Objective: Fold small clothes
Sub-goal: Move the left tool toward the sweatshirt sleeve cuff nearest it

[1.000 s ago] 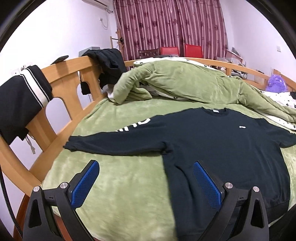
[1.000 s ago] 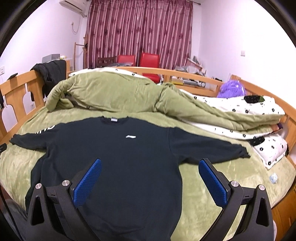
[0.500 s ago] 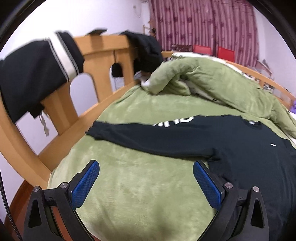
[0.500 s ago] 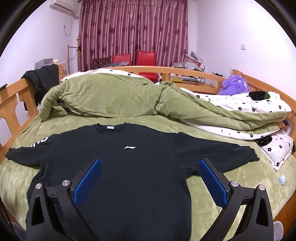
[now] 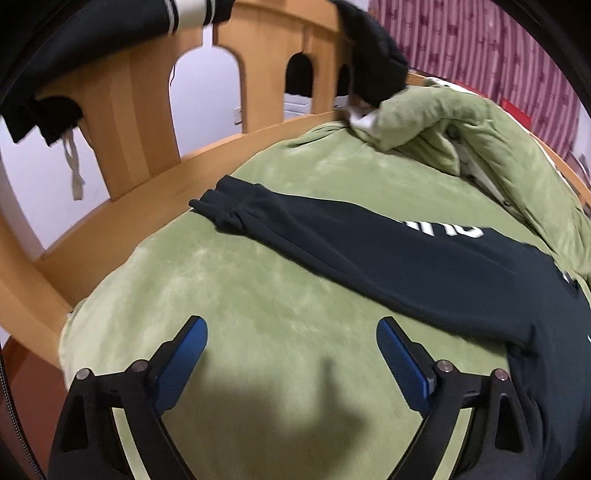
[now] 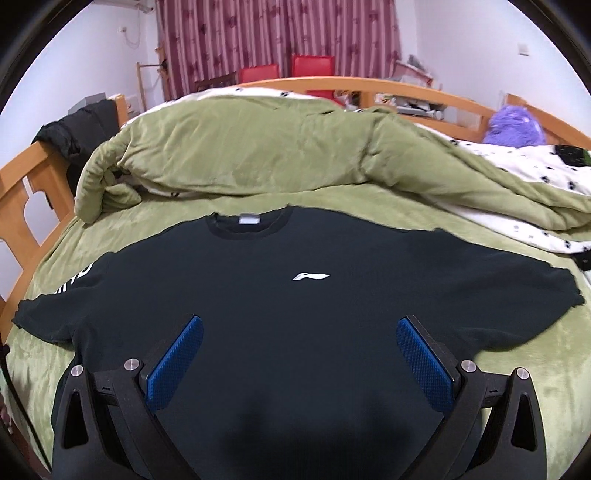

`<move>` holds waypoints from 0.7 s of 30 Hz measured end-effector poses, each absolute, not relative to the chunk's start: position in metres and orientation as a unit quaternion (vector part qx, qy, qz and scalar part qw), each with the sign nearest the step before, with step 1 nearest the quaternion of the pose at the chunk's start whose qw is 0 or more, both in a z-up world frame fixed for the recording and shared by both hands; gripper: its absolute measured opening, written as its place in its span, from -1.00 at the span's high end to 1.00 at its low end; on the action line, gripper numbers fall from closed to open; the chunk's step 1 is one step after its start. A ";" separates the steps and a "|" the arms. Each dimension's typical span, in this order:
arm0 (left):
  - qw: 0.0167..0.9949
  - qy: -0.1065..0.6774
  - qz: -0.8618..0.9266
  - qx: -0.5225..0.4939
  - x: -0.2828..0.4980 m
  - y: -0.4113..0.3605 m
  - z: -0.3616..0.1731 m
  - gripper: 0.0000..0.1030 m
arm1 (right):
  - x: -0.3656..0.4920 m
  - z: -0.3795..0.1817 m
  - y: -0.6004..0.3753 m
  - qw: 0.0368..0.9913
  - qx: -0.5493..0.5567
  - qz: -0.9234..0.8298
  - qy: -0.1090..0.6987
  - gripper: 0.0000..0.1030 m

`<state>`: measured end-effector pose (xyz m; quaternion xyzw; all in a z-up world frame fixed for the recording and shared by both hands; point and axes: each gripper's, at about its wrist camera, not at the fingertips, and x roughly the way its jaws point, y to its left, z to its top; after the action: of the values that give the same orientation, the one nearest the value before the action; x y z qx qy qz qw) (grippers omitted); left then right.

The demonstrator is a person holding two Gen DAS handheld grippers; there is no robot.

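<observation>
A black long-sleeved sweatshirt (image 6: 295, 302) lies flat and face up on the green bedsheet (image 6: 535, 387), sleeves spread to both sides, with a small white logo on the chest. In the left wrist view its left sleeve (image 5: 369, 243) stretches across the sheet, cuff (image 5: 218, 206) near the wooden rail. My left gripper (image 5: 291, 343) is open and empty, above bare sheet in front of that sleeve. My right gripper (image 6: 299, 343) is open and empty, low over the sweatshirt's body below the logo.
A rumpled green duvet (image 6: 277, 147) is piled behind the sweatshirt. A wooden bed rail (image 5: 122, 110) curves along the left, with dark clothes (image 5: 92, 22) draped over it. A purple plush toy (image 6: 513, 125) and a spotted white cover (image 6: 535, 173) lie at the right.
My left gripper has swung left and come closer to the sleeve and its cuff. My right gripper has moved forward and down over the sweatshirt's body. Both stayed open.
</observation>
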<state>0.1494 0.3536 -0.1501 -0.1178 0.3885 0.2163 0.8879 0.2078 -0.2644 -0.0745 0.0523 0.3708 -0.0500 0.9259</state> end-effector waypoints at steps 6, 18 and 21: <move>0.874 0.404 0.221 -0.156 0.199 0.391 -0.183 -0.45 | 0.222 -0.093 -0.236 0.933 0.020 -0.049 0.357 -0.99; 0.864 0.394 0.229 -0.212 0.253 0.433 -0.213 -0.13 | 0.218 -0.127 -0.221 0.931 0.013 -0.066 0.358 -0.99; 0.872 0.385 0.232 -0.193 0.261 0.428 -0.211 0.49 | 0.217 -0.139 -0.222 0.920 -0.007 -0.092 0.380 -0.96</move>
<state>0.2605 0.4283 -0.2108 -0.1928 0.3855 0.2324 0.8719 0.2166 -0.2216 -0.1394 -0.0071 0.3804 -0.0919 0.9202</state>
